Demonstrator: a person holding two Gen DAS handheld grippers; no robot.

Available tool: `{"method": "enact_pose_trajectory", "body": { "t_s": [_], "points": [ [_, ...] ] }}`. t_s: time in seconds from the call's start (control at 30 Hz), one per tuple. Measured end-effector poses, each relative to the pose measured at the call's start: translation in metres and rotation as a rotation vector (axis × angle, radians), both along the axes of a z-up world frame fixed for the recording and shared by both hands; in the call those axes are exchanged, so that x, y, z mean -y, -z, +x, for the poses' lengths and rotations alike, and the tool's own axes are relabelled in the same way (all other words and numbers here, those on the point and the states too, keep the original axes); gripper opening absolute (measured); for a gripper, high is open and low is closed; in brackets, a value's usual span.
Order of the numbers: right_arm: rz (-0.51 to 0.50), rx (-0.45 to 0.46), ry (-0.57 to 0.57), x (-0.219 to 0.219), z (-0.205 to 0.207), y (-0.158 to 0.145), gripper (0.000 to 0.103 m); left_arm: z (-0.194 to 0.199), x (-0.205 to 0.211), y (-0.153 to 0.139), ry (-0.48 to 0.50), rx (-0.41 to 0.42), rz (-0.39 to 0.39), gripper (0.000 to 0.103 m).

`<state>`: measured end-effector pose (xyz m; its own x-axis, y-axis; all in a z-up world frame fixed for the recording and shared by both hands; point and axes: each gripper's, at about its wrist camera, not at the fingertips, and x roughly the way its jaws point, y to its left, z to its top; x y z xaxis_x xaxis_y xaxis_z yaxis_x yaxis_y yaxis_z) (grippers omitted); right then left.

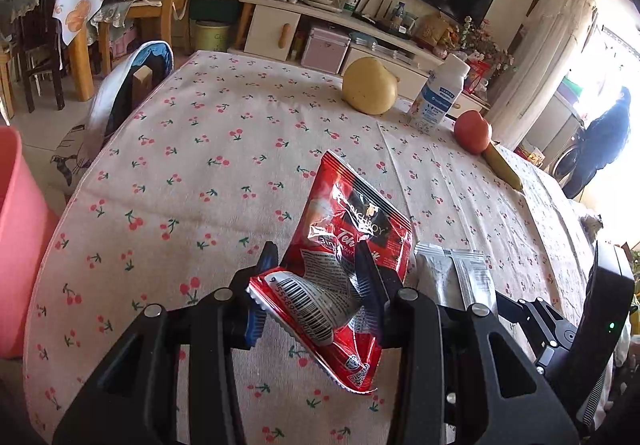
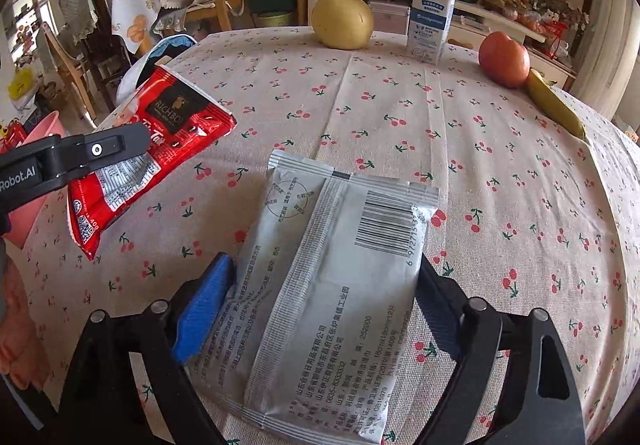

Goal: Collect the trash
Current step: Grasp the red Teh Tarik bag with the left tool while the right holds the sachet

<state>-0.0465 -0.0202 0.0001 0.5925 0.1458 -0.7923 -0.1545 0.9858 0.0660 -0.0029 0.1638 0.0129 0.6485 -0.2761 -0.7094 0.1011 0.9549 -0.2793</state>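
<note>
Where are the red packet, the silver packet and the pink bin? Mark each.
red packet (image 1: 352, 245): left wrist view, middle of its printed face.
silver packet (image 2: 336, 265): right wrist view, centre seam.
pink bin (image 1: 16, 245): left wrist view, outer wall.

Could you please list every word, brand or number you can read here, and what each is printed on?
"RICHBOY": red sachet, held in the left gripper.
"Robot.AI": side of the left gripper.
"6 97271...": beside the barcode on the silver packet; later digits unclear.
"252000", "0635-8333332": silver packet's fine print; its Chinese lines are too small.
White bottle label: blurred.
</note>
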Motion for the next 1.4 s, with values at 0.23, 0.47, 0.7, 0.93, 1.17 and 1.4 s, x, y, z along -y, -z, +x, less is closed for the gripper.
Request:
{"method": "enact_pose_trajectory", "body": {
  "t_s": [0.23, 0.47, 0.7, 0.93, 1.17, 1.4],
  "points": [
    [0.059, 0.014, 0.009, 0.011, -0.005, -0.003, 0.079, -0.019, -0.012, -0.003, -0.018, -0.006, -0.032, 0.041],
    [0.053, 0.039, 0.015, 0.008, -0.013, -0.008, 0.075, -0.023, -0.027, -0.012, -0.027, 0.017, -0.057, 0.041],
    [0.058, 0.061, 0.025, 0.01, -0.017, -0.015, 0.066, -0.025, -0.038, -0.019, -0.022, 0.037, -0.075, 0.041],
    [0.111, 0.02, 0.057, 0.014, -0.012, -0.011, 0.071, -0.025, -0.046, -0.02, -0.022, 0.033, -0.091, 0.041],
    [0.066, 0.019, 0.081, 0.001, -0.007, -0.008, 0.092, -0.02, -0.049, -0.021, -0.015, 0.028, -0.112, 0.042],
    [-0.009, 0.014, 0.075, -0.011, 0.003, 0.0, 0.081, -0.015, -0.054, -0.015, -0.013, 0.004, -0.118, 0.042]
  ]
}}
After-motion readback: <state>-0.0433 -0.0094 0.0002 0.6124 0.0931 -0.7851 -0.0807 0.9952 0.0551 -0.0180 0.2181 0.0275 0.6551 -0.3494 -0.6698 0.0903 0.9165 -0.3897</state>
